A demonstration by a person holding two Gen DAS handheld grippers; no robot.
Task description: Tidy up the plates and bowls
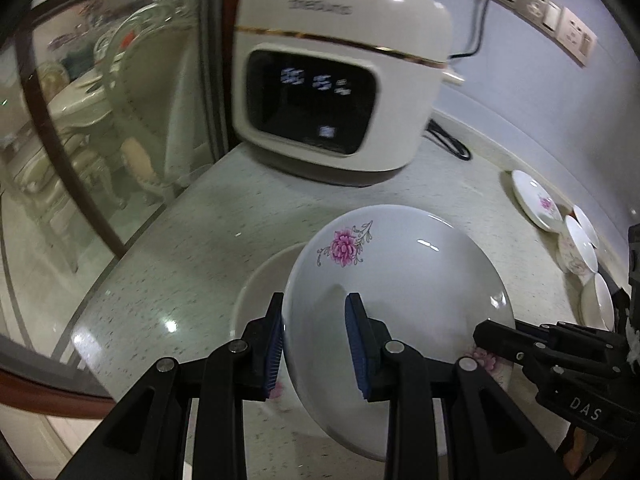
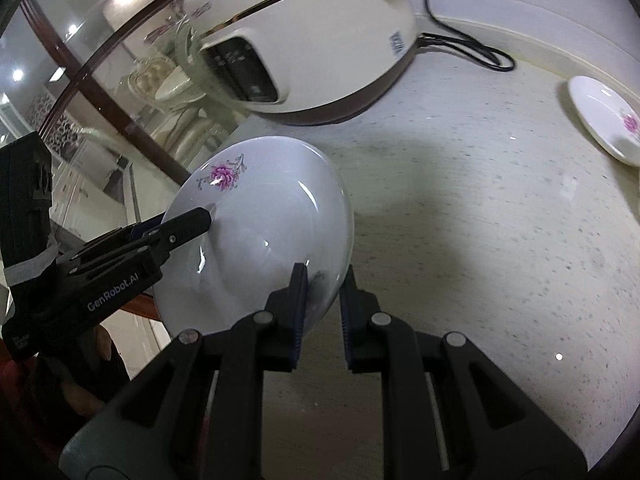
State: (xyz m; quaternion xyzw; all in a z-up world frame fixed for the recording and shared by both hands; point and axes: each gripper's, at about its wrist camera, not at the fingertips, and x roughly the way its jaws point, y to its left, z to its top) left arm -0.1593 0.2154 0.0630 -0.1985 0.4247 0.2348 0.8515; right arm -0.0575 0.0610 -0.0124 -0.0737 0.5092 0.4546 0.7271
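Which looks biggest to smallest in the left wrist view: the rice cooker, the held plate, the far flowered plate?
1. Rice cooker.
2. Held plate, close behind, though nearness to the camera enlarges it.
3. Far flowered plate, clearly smallest, being farther away.

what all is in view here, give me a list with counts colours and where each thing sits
held plate: 1, white with pink flowers, gripped at its rim by both grippers
dish beneath: 1, cream, on the counter under the held plate
far plate: 1, white with a pink flower, near the wall
small dishes: a few, white, far right by the far plate
rice cooker: 1, cream with dark display, back of counter, corded
wall sockets: a row, beige, on the wall
counter: 1, speckled pale stone
left hand-held gripper: 1, black with blue pads
right hand-held gripper: 1, black
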